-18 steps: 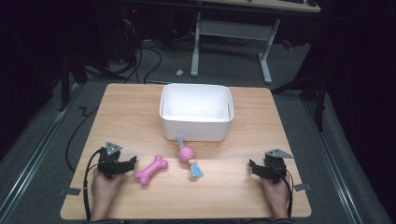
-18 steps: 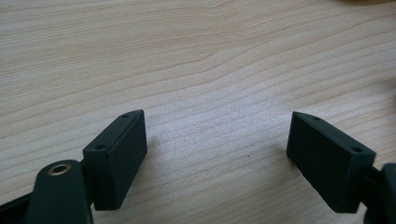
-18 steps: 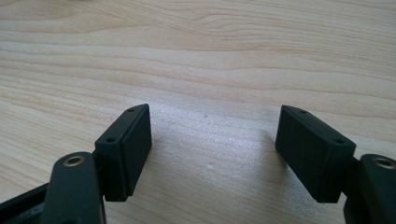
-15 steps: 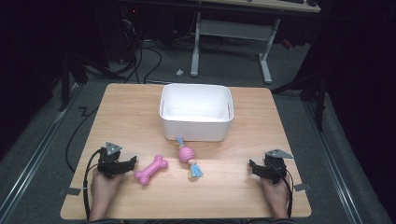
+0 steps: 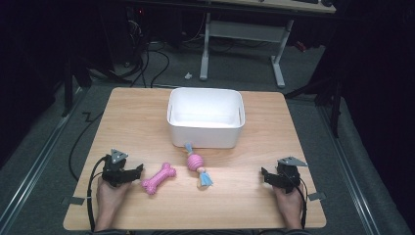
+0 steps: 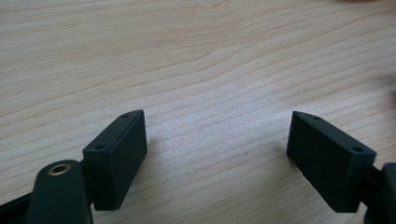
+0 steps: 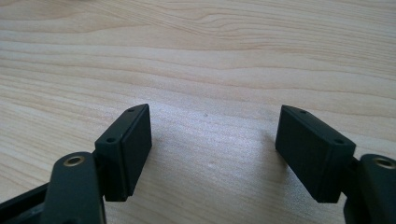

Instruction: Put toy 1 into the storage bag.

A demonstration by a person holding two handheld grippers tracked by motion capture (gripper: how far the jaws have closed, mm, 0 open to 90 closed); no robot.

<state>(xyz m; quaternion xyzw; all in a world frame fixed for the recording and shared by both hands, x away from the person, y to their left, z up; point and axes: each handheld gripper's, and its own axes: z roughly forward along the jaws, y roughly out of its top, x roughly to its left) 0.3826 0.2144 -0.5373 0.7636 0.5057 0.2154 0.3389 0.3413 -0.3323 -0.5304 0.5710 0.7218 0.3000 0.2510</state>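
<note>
A pink rubber bone [image 5: 158,178] lies on the wooden table [image 5: 137,127] just right of my left gripper [image 5: 136,172], which rests near the front left and points at it. A pink ball on a blue and tan rope [image 5: 196,165] lies in front of the white bin [image 5: 206,117]. My right gripper [image 5: 265,176] rests near the front right, apart from the toys. In the left gripper view my left gripper [image 6: 215,140] is open over bare wood. In the right gripper view my right gripper [image 7: 214,133] is open too, nothing between its jaws.
The white bin stands at the table's middle back, and its inside looks bare. A hand holds each gripper at the front edge. Beyond the table are a white desk frame [image 5: 242,44] and cables [image 5: 161,58] on a dark floor.
</note>
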